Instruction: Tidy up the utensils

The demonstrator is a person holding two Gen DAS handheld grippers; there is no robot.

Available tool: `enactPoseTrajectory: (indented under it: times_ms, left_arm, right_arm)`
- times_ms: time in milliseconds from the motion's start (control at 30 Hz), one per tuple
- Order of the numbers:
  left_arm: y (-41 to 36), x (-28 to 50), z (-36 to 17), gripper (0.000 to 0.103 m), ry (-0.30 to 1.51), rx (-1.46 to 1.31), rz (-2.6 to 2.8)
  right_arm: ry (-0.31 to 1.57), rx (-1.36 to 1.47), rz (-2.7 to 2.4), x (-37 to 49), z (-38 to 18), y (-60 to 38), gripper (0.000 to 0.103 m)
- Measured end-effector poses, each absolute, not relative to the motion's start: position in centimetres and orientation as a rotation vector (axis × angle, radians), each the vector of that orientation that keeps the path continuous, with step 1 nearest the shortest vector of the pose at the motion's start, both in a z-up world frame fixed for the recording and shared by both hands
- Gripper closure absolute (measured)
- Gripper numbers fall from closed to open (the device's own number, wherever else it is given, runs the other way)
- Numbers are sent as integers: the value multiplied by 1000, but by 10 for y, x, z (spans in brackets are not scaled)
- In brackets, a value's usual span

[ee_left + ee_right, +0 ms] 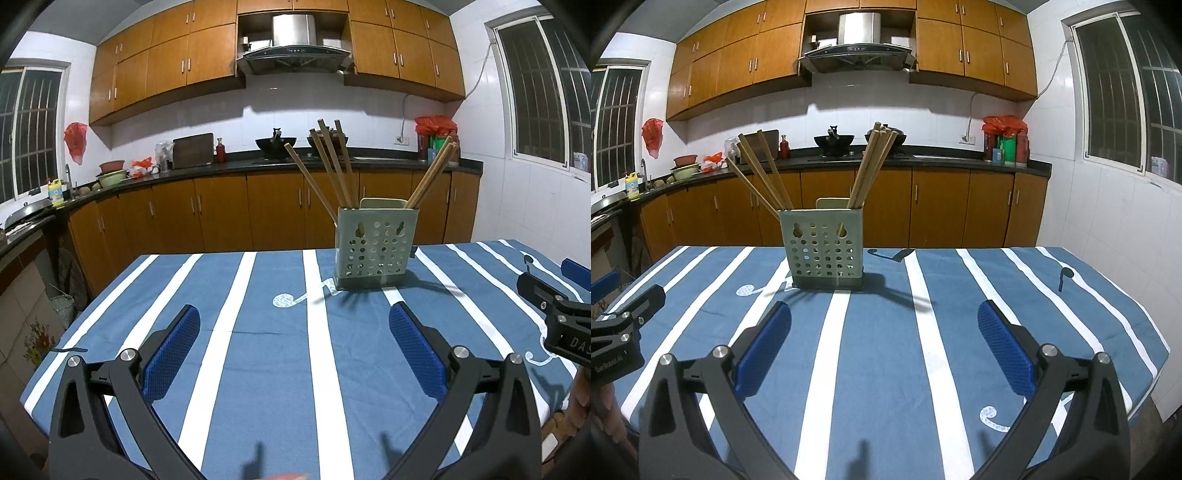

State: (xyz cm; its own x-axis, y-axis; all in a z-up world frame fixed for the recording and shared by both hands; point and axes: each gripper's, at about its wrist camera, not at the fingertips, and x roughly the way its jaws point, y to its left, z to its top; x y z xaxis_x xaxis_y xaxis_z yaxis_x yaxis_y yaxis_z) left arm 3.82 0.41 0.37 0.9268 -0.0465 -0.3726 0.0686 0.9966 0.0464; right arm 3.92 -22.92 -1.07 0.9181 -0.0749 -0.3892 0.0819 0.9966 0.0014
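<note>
Jaws gape empty; wooden chopsticks (871,166) lean splayed in perforated green holder (822,251).

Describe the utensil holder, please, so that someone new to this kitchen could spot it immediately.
Start at the table with the blue, white-striped cloth. Toward its far side stands the utensil holder, a pale green box. It alone on the cloth has a wall full of round holes, with wooden chopsticks fanning out of its top.

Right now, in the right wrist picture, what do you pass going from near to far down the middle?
Right hand-held gripper → striped tablecloth → holder with chopsticks → bottom cabinets → woks on the counter → range hood.
</note>
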Motion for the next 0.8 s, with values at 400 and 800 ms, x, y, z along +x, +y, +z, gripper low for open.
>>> enactPoseTrajectory:
  times_ms: [400, 800]
  left_arm:
    - [2, 40, 3, 2, 387, 56, -63]
    - [2, 40, 3, 2, 386, 56, -62]
  right_arm:
    - [402, 27, -80, 40, -12, -234, 4]
    - [404, 30, -81, 40, -13, -235, 4]
